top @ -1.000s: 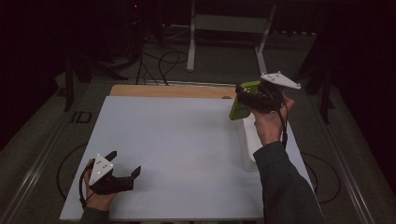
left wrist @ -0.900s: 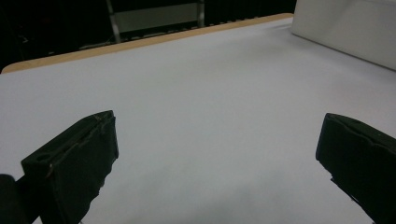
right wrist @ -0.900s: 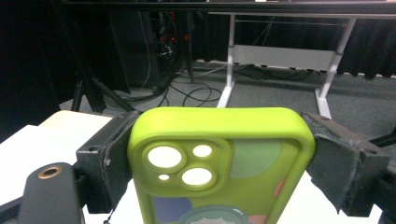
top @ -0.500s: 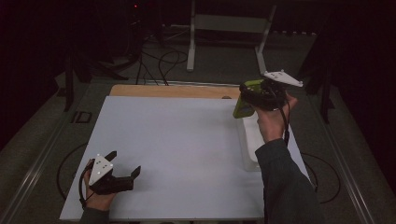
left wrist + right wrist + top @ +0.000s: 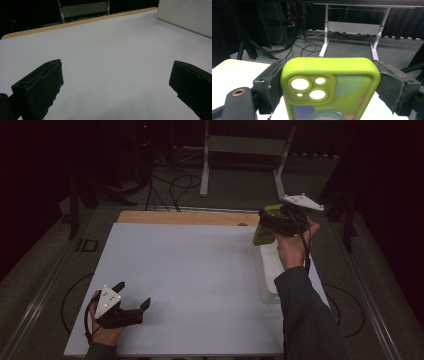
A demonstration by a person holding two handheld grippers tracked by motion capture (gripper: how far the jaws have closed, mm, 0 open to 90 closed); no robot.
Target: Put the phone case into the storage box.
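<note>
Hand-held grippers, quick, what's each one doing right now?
Left hand-held gripper: open, holding nothing, low over the white table.
Right hand-held gripper: closed on the green phone case, raised.

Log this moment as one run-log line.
right gripper: shut on green phone case, held above white box | left gripper: open, low over white table

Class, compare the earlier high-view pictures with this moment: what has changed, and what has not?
The right tool, shut on the green phone case, has drifted slightly right and a little farther off above the white bin. The left tool stays open, resting on the table.
</note>
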